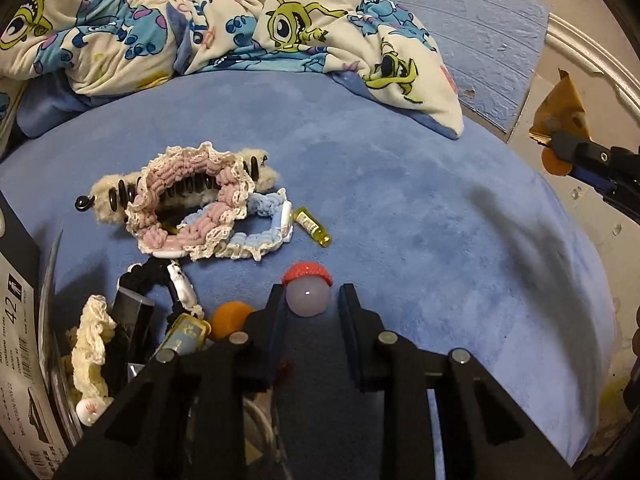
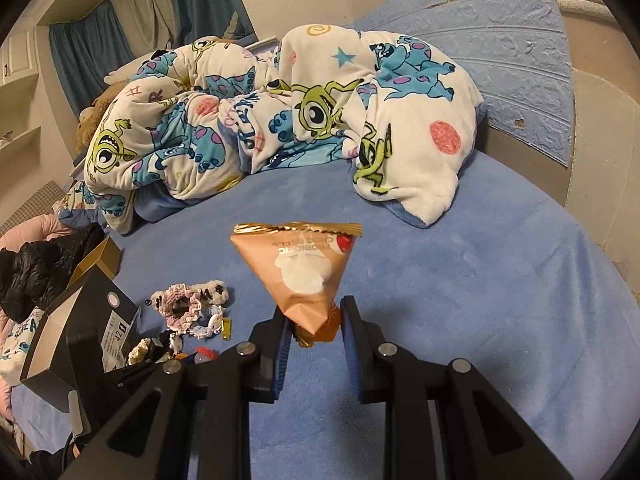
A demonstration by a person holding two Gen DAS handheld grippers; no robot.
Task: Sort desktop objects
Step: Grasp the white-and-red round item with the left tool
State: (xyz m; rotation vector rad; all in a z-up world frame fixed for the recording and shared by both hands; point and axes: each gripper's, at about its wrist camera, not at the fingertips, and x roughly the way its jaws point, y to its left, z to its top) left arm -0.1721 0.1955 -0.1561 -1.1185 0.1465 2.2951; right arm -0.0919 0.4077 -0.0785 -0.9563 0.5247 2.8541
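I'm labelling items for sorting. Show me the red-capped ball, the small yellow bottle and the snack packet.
red-capped ball (image 1: 307, 299), left wrist view, pale round body.
small yellow bottle (image 1: 313, 226), left wrist view, labelled middle.
snack packet (image 2: 306, 276), right wrist view, white print on its front.

- The left wrist view sits low and close over the blue bedspread (image 1: 400, 200), looking forward and down along its own fingers at a heap of crocheted scrunchies (image 1: 192, 200).
- The right wrist view rides higher and farther back, facing the cartoon-print blanket (image 2: 280, 120).
- Both share the bedspread, blanket, scrunchies (image 2: 188, 304) and shoebox (image 2: 80, 320); the left view catches the right gripper (image 1: 560, 148) at its right edge.
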